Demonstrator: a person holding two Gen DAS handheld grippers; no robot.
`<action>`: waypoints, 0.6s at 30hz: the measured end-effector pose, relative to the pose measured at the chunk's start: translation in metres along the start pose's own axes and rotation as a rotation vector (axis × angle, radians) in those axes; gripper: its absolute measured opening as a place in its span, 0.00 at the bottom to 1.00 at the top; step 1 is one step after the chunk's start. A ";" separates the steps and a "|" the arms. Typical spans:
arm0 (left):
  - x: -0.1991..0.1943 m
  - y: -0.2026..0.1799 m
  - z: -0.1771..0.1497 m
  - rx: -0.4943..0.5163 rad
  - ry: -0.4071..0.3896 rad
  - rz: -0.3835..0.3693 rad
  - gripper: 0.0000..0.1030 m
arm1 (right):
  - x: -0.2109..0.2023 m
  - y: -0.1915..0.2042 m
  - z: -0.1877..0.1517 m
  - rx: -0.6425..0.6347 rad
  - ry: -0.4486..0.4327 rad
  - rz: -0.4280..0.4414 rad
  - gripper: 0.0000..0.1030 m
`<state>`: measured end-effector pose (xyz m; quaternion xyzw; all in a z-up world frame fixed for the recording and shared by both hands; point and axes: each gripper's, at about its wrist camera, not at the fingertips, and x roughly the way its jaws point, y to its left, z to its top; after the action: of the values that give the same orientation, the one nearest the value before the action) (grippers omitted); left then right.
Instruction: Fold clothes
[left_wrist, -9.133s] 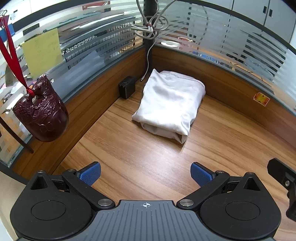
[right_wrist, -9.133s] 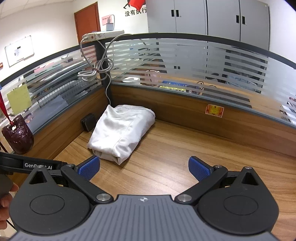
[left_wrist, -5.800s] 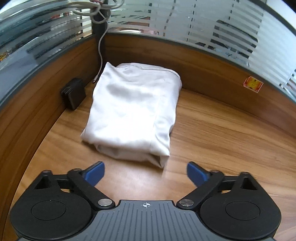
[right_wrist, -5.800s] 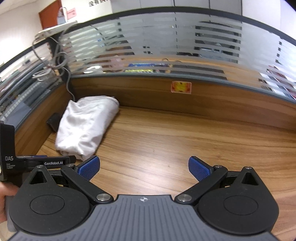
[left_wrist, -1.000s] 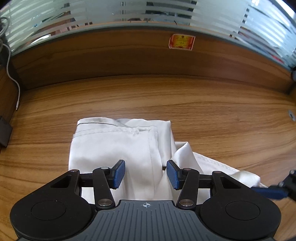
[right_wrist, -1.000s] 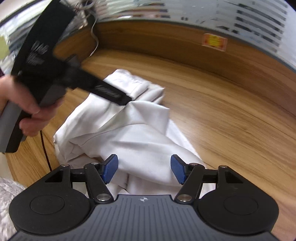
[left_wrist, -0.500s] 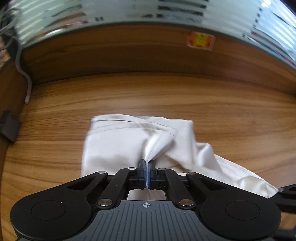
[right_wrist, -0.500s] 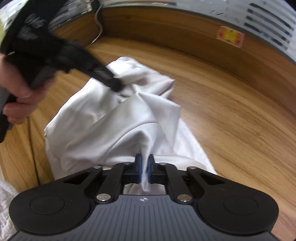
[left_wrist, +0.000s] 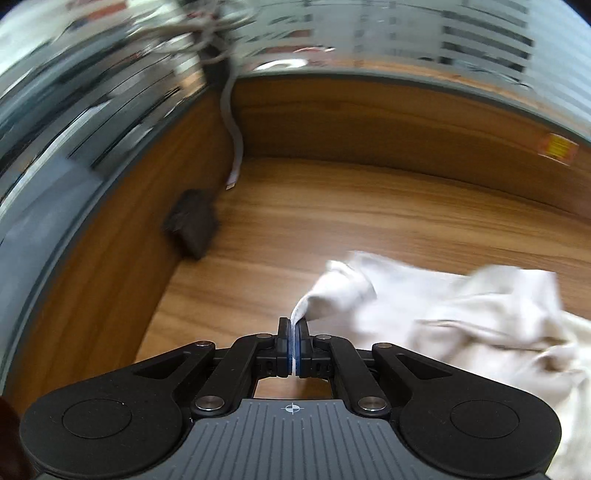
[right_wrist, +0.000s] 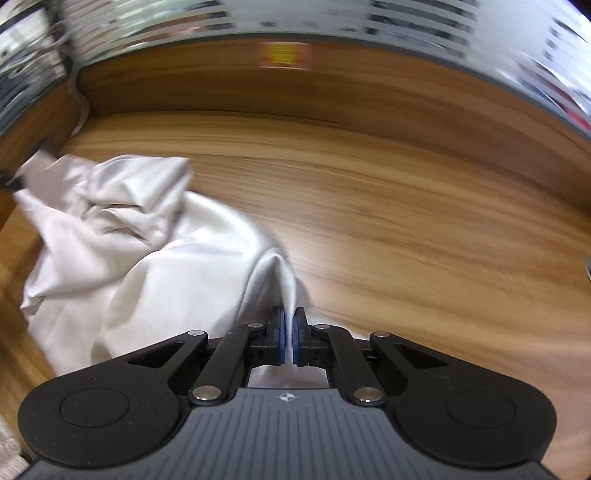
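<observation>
Now both tools have a pinch on the white garment (right_wrist: 122, 254), which lies rumpled and half opened on the table (right_wrist: 388, 206), toward its left side, near the wooden back wall. The left hand-held gripper (left_wrist: 294, 345) is clamped on a thin corner of cloth, and the right hand-held gripper (right_wrist: 289, 336) is clamped on a raised ridge of it.

The left grip looks slight, so a quick pull could slip the corner out. Pulling from two points that may not match could also twist the cloth instead of spreading it flat. The small black box (left_wrist: 192, 227) and the white cable (left_wrist: 234, 147) sit by the left corner, where dragged cloth might catch.

A second ago both sets of jaws stood apart over the garment. Nine seconds ago it lay as a neat folded bundle near that corner.
</observation>
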<state>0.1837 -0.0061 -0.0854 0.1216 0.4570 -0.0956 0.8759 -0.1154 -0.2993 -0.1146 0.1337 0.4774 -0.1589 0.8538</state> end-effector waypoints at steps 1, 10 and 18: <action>0.002 0.007 0.000 -0.019 0.013 -0.004 0.04 | -0.002 -0.008 -0.004 0.022 0.003 -0.015 0.04; -0.005 0.013 -0.009 -0.047 0.056 -0.077 0.03 | -0.026 -0.063 -0.040 0.168 0.048 -0.136 0.04; -0.017 -0.019 -0.012 -0.005 0.083 -0.130 0.05 | -0.058 -0.091 -0.057 0.230 0.044 -0.204 0.10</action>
<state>0.1597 -0.0199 -0.0806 0.0932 0.5000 -0.1458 0.8485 -0.2243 -0.3521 -0.1013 0.1848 0.4857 -0.2954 0.8017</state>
